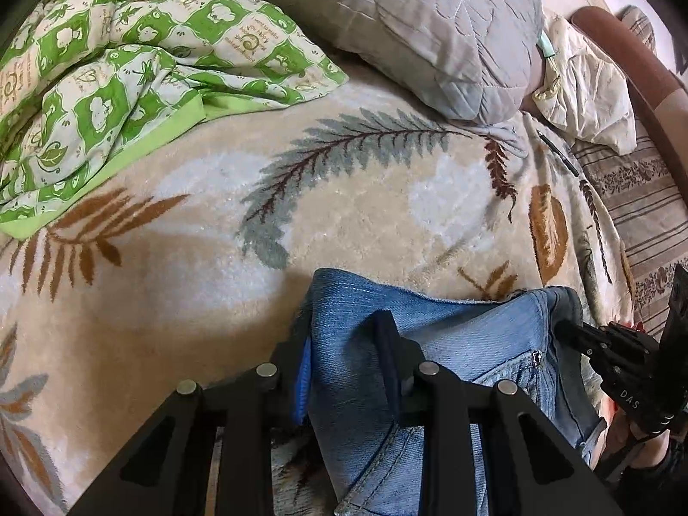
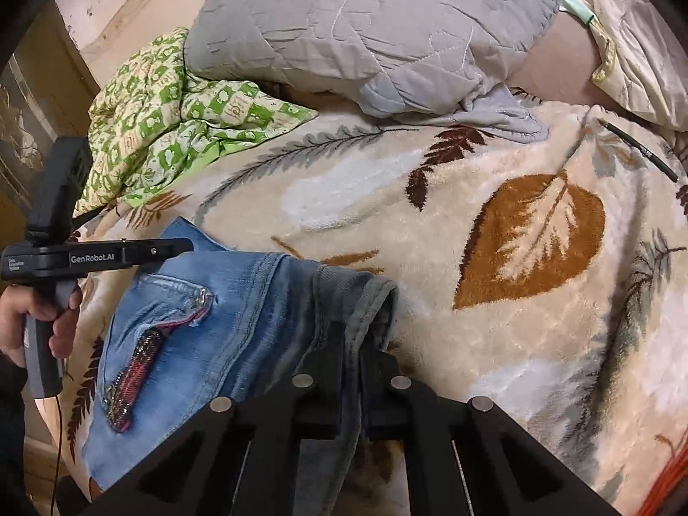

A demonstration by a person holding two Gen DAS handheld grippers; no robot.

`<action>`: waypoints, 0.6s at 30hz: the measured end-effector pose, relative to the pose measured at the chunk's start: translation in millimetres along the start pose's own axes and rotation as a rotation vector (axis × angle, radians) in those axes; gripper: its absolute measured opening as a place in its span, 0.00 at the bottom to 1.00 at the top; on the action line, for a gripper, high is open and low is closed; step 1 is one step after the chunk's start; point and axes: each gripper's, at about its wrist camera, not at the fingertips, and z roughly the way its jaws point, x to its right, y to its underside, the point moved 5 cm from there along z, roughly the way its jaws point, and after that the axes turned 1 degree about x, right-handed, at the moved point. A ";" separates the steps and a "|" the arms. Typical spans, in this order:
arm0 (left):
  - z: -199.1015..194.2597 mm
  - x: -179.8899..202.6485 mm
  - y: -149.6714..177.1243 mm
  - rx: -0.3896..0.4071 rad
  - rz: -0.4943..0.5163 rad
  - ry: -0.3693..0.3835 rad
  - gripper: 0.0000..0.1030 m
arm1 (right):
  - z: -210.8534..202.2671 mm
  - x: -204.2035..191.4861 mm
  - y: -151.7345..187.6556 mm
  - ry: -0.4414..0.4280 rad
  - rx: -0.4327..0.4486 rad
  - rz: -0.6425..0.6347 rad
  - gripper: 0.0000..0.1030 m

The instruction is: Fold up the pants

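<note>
Both grippers clamp the blue jeans (image 1: 451,335): left gripper (image 1: 344,370), right gripper (image 2: 357,370), over a leaf-patterned blanket (image 2: 494,301).

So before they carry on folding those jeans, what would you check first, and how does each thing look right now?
1. Left gripper has denim of the jeans between its fingers: ok.
2. Right gripper pinches the jeans' other edge: ok.
3. Blanket ahead of the jeans is free for laying them down: ok.
4. Pen lies well off to the far right: ok.
5. Green quilt and grey pillow sit away from the jeans: ok.
6. Both legs aligned: cannot tell, the rest of the jeans is out of view.
</note>
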 end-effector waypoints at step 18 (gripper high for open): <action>-28.0 -29.1 17.2 0.140 -0.110 -0.151 1.00 | -10.9 -16.2 7.4 0.052 0.015 -0.066 1.00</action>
